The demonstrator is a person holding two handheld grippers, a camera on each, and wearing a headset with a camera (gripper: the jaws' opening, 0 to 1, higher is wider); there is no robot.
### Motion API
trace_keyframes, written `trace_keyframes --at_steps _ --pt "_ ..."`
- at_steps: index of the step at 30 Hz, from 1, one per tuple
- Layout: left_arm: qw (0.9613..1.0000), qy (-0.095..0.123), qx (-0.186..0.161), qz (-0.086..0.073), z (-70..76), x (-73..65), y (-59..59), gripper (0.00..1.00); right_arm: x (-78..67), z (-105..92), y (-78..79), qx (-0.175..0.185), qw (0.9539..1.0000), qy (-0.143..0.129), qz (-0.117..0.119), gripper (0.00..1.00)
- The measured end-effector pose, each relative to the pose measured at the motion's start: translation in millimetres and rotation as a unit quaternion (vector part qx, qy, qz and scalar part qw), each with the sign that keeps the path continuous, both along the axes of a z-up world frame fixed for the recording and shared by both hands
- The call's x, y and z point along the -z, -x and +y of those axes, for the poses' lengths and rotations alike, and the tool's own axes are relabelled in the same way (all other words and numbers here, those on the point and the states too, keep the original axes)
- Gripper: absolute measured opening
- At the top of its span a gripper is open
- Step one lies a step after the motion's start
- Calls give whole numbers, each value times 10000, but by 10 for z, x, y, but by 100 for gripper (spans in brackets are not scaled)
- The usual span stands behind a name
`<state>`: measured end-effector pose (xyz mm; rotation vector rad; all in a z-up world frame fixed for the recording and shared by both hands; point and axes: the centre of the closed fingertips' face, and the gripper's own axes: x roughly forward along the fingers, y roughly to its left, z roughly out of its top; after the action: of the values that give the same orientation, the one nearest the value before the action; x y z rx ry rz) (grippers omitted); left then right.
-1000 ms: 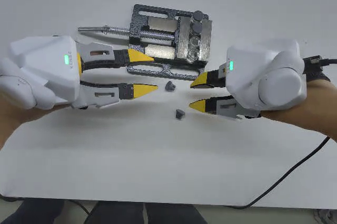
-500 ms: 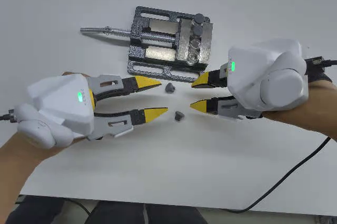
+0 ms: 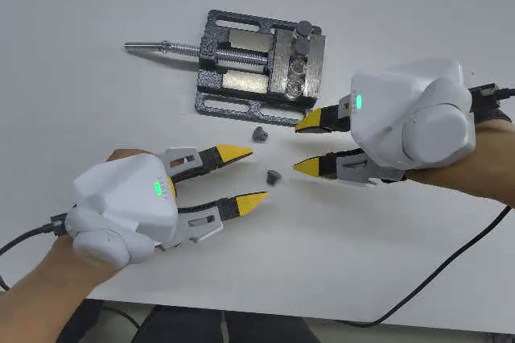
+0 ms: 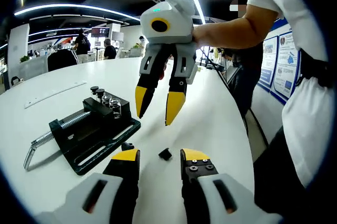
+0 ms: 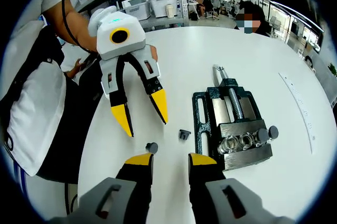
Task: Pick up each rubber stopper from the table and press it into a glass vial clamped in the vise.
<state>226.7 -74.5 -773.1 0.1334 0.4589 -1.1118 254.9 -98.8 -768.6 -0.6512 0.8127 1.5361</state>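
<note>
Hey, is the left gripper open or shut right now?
Open. The white left gripper has its two yellow-tipped jaws well apart, gripping nothing; a small grey rubber stopper lies on the white table just ahead.

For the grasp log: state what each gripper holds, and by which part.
Nothing is held. The left gripper and the right gripper are open and empty; the near stopper and far stopper lie on the table.

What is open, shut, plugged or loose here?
Left claw: open, empty.
Right claw: open, empty.
Vise: clamped shut.
Plugged vials: two, stoppers in.
Open vials: two, no stoppers.
Loose stoppers: two, lying on the table.
</note>
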Motion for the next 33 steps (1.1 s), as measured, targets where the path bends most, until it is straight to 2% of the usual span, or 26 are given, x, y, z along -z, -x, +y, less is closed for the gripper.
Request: trace_keyframes --at_steps 5,8,11,14,19,23,28,31,33 --pt "9999 -100 -97 69 -21 123 41 28 9 -22 32 -60 9999 -98 55 31" --pt "9994 -176 -264 109 4 191 16 28 -3 -34 45 -63 9998 -177 67 32" --pt "9985 -140 -493 205 8 216 -20 28 -18 -52 49 -15 9996 -266 70 35" --pt "9982 -216 -535 167 -26 244 -1 28 -26 -77 33 72 9993 -361 -8 38" --pt "9977 -252 -599 215 -93 267 35 27 -19 -148 49 177 9990 -413 -20 38" --pt "9949 -350 -930 183 -96 270 6 26 -25 -191 47 222 9988 -434 -34 37" --pt "9891 -449 -1400 -37 -77 228 -29 24 -46 -203 20 301 9984 -480 -48 37" --pt "9872 -456 -1526 -6 -75 228 -13 21 -56 -208 10 314 9983 -495 -65 37" --pt "9859 -510 -1590 -86 -68 218 -9 19 -59 -209 10 311 9983 -498 -67 36"
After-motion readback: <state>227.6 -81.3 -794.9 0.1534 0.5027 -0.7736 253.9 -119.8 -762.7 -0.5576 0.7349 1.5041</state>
